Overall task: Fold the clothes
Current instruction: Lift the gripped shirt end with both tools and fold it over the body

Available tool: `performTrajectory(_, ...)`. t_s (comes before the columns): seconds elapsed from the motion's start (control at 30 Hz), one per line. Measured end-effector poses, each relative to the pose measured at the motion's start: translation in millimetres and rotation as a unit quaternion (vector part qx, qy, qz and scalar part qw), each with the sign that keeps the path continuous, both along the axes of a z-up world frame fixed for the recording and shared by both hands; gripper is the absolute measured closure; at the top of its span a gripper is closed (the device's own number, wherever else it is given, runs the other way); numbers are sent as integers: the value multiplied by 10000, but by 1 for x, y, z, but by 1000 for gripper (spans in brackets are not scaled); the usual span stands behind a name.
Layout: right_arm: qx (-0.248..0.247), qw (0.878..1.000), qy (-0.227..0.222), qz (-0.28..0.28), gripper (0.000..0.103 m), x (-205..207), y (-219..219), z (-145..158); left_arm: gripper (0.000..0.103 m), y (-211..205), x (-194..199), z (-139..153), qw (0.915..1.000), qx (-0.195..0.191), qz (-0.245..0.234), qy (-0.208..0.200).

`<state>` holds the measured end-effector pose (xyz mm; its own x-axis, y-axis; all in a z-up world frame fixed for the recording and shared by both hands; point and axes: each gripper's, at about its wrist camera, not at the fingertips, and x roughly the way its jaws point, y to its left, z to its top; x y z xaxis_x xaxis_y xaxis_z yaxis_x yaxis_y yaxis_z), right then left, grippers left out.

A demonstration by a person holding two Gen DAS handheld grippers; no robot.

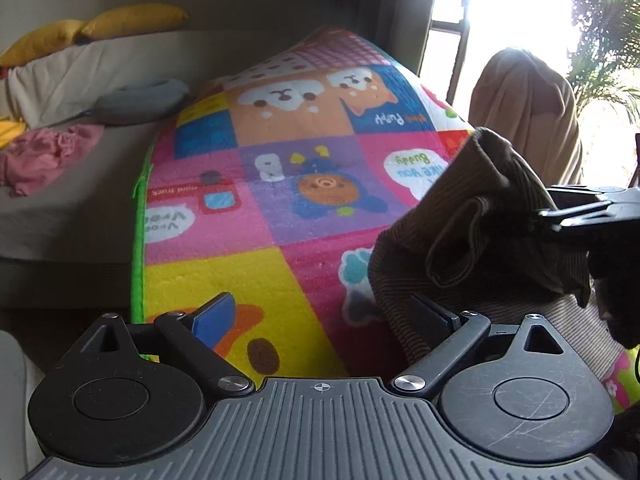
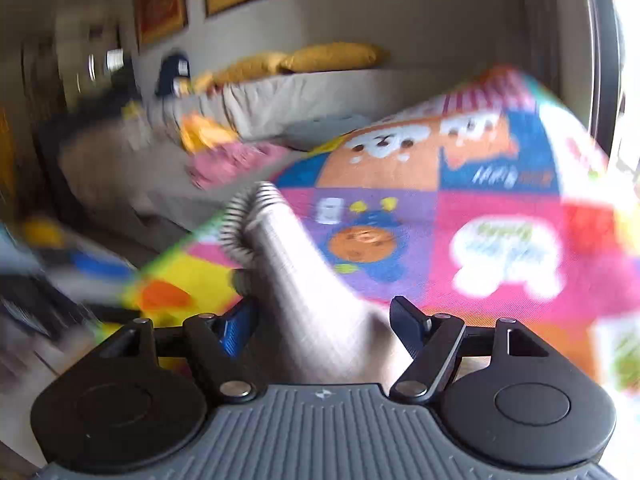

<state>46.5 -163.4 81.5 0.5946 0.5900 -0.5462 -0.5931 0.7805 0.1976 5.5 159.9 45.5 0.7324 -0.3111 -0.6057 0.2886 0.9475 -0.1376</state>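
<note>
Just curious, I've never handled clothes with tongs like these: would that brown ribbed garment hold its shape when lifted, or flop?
Probably flop: the brown ribbed garment already sags in soft folds over the colourful mat. It looks light, since a pinch at one edge seems to hold it up. The ribbed knit likely grips rather than slips.

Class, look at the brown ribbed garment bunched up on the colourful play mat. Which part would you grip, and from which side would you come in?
Grip the raised cuff-like opening of the brown ribbed garment. It stands up off the play mat, so fingers could close across its edge, probably from the open mat side, the left in the left wrist view, since another gripper is already at its right.
</note>
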Motion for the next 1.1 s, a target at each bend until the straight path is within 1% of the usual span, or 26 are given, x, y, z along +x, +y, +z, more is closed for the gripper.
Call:
performTrajectory(0.03,130,9994,267,190,29,0,-3,-2,6,-1,1,-2,10000,-44,-5,51)
performTrajectory(0.1,-94,9975,389,590,29,-11,1,-6,6,-1,3,-4,9998,-166,-1,127)
performTrajectory(0.17,-85,9962,377,778,29,-24,-7,-4,6,-1,2,-3,9993,-331,-44,170)
performTrajectory(0.2,-27,9970,325,695,28,-27,-17,1,6,0,1,-2,9990,-412,-69,187)
performTrajectory(0.27,106,9996,163,227,24,-32,-47,12,6,0,1,0,9977,-612,-109,267)
performTrajectory(0.33,241,9989,172,-362,22,-32,-85,21,6,-1,3,1,9926,-1074,-253,507)
performTrajectory(0.37,311,9971,225,-653,21,-32,-105,23,6,-3,4,0,9877,-1361,-390,667)
performTrajectory(0.43,501,9911,467,-1144,20,-35,-140,23,6,-11,8,-3,9723,-1954,-730,1051)
performTrajectory(0.47,611,9866,612,-1382,19,-36,-157,19,6,-19,10,-6,9644,-2151,-886,1256)
performTrajectory(0.53,740,9794,785,-1708,18,-40,-179,9,6,-38,16,-14,9489,-2429,-1131,1665)
performTrajectory(0.57,794,9759,852,-1846,18,-43,-187,3,6,-46,19,-18,9437,-2508,-1146,1825)
performTrajectory(0.67,1059,9670,1015,-2081,18,-51,-206,-12,6,-60,34,-30,9328,-2727,-825,2206)
performTrajectory(0.8,1299,9605,1091,-2205,15,-59,-220,-27,6,-64,53,-37,9091,-3282,-534,2509)
performTrajectory(0.87,1337,9579,1132,-2275,15,-62,-225,-34,6,-71,58,-40,8997,-3443,-499,2637)
performTrajectory(0.9,1353,9563,1174,-2310,15,-62,-227,-37,6,-75,59,-40,8974,-3462,-506,2688)
performTrajectory(0.93,1370,9549,1212,-2338,15,-62,-228,-40,6,-80,59,-40,8976,-3426,-515,2725)
performTrajectory(0.97,1394,9544,1236,-2332,15,-64,-230,-42,6,-83,59,-40,8992,-3382,-486,2733)
performTrajectory(1.03,1436,9540,1245,-2318,15,-67,-233,-44,6,-83,60,-39,9052,-3298,-300,2665)
performTrajectory(1.07,1460,9539,1237,-2310,15,-68,-235,-44,6,-80,63,-39,9048,-3337,-178,2641)
performTrajectory(1.1,1524,9531,1234,-2303,15,-69,-237,-44,6,-77,66,-40,9025,-3414,-70,2624)
